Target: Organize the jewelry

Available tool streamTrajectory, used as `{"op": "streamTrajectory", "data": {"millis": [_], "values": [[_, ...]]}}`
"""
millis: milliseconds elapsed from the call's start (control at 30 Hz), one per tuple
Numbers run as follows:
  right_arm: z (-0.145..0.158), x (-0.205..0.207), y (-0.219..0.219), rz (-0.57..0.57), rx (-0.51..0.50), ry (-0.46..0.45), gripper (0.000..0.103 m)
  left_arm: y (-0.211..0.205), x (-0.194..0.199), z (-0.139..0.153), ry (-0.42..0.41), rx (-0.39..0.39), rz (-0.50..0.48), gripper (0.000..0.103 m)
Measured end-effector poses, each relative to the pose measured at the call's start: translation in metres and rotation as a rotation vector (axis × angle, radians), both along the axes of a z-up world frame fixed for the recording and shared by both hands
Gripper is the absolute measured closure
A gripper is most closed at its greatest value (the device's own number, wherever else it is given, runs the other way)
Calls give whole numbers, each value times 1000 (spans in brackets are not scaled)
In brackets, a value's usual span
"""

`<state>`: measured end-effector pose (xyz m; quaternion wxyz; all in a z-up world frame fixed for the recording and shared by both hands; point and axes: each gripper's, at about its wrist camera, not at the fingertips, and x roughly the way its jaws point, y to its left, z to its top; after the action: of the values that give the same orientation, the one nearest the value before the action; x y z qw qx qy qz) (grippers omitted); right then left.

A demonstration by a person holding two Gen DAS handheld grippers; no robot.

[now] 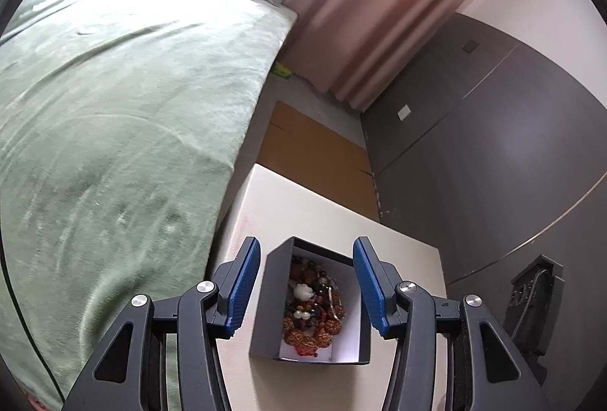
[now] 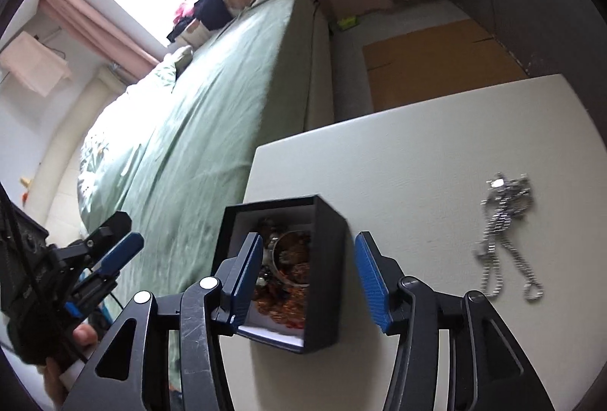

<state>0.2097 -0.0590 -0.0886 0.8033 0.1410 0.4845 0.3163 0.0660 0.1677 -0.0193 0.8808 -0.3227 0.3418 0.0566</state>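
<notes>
**Sorting nearly done: one chain left outside the box**

Seen from the left wrist camera, the left gripper [image 1: 306,282] is held above the black box [image 1: 311,301] with its jaws apart and nothing between them. The box stands open on the white counter [image 1: 303,206], close to the edge nearest the bed [image 1: 114,107]. A heap of jewelry [image 1: 315,308] is gathered inside: beaded pieces in reddish and orange tones, a white flower-shaped piece and a few pearls. No loose item is seen on the counter in this view.

From the right wrist camera, the right gripper [image 2: 308,278] is shown with its jaws apart and empty, one jaw over the box [image 2: 280,270] opening and the other beyond its right wall. The jewelry [image 2: 288,274] in the box is partly hidden by the near jaw; a metallic bangle can be made out among it. A silver chain [image 2: 504,232] lies loose on the counter [image 2: 417,145], well apart from the box to the right. The left gripper [image 2: 114,259] is visible at the left, off the counter's edge.

Most of the work is judged to be done, since the bulk of the pieces is already boxed. The chain is judged to be what remains to be picked up and placed inside; no lid is visible.
</notes>
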Motion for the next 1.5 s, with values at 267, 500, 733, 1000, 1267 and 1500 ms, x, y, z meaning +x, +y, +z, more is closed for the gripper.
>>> {"op": "streamTrajectory", "data": {"millis": [267, 500, 733, 1000, 1267, 1500], "values": [[11, -6, -53, -102, -32, -2, 44, -23, 6, 2, 6, 29, -54, 51], [17, -10, -91, -174, -63, 9, 30, -54, 12, 5, 7, 60, -116, 41], [14, -19, -129, -236, -57, 30, 30, -90, 21, 5, 17, 108, -193, 41], [6, -12, -176, -344, -32, 89, 30, -137, 35, -6, 61, 191, -269, 41], [-4, 0, -199, -361, -25, 129, 30, -180, 64, -18, 133, 247, -334, 48], [-8, 9, -210, -353, 22, 156, 30, -206, 98, -30, 254, 278, -371, 61]]}}
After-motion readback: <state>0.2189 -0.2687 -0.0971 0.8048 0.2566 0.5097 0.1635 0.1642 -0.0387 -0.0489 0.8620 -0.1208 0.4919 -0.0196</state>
